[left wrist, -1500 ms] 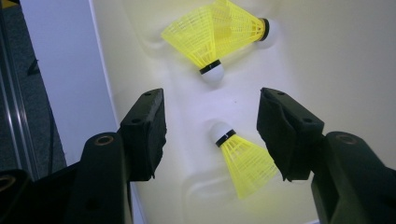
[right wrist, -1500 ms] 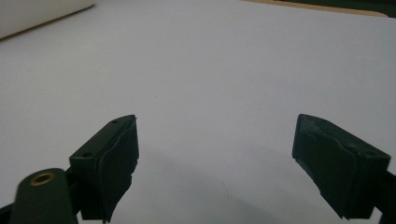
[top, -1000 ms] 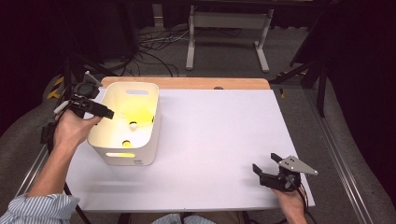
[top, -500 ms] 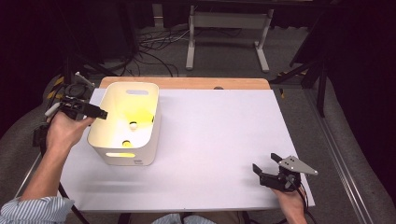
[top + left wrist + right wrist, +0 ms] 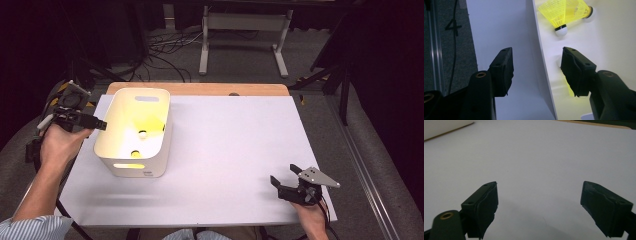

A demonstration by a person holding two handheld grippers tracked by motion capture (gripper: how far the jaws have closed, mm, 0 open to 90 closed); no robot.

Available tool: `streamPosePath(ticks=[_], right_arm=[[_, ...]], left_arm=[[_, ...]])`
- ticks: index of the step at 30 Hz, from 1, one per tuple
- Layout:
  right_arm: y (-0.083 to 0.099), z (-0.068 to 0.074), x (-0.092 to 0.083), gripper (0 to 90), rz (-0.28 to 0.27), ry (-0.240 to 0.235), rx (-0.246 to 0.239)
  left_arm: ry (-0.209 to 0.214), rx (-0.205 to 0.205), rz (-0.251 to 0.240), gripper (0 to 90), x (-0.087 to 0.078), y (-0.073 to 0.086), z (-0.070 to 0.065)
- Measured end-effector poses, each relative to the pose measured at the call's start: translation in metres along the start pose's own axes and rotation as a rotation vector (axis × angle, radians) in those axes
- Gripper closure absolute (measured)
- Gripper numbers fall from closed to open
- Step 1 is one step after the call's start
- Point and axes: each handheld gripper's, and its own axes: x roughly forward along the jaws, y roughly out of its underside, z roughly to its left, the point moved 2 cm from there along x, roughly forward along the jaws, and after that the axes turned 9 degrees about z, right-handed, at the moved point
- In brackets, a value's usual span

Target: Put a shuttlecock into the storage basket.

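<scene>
At the near right we are resting the right gripper (image 5: 289, 181) on the white counter (image 5: 235, 150), its jaws standing wide with nothing between them; it seems parked clear of the work so the other hand has room. Farther in on the left, we are holding the left gripper (image 5: 100, 124) at the left wall of the white plastic tub with rounded corners (image 5: 131, 169), jaws wide and straddling that wall without pressing it, one outside, one inside, likely lining up to take the tub by its rim. Inside the tub, yellow feathered shuttlecocks with white cork tips (image 5: 564, 12) are lying on its floor, glowing under the light; how many, we cannot tell. A small dark mark sits low on the tub's near face, too small to read. Beyond, the wooden far edge (image 5: 200, 89) of the counter is showing.
</scene>
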Motion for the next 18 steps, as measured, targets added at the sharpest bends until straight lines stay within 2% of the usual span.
streamPosePath(ticks=[11, 18], right_arm=[[0.000, 0.000, 0.000, 15.1, 0.001, 0.000, -0.001], [0.000, 0.000, 0.000, 15.1, 0.003, -0.001, -0.001]], left_arm=[[0.010, -0.030, -0.005, 44.0, 0.000, 0.009, 0.011], [0.010, -0.030, -0.025, 44.3, -0.004, 0.012, 0.013]])
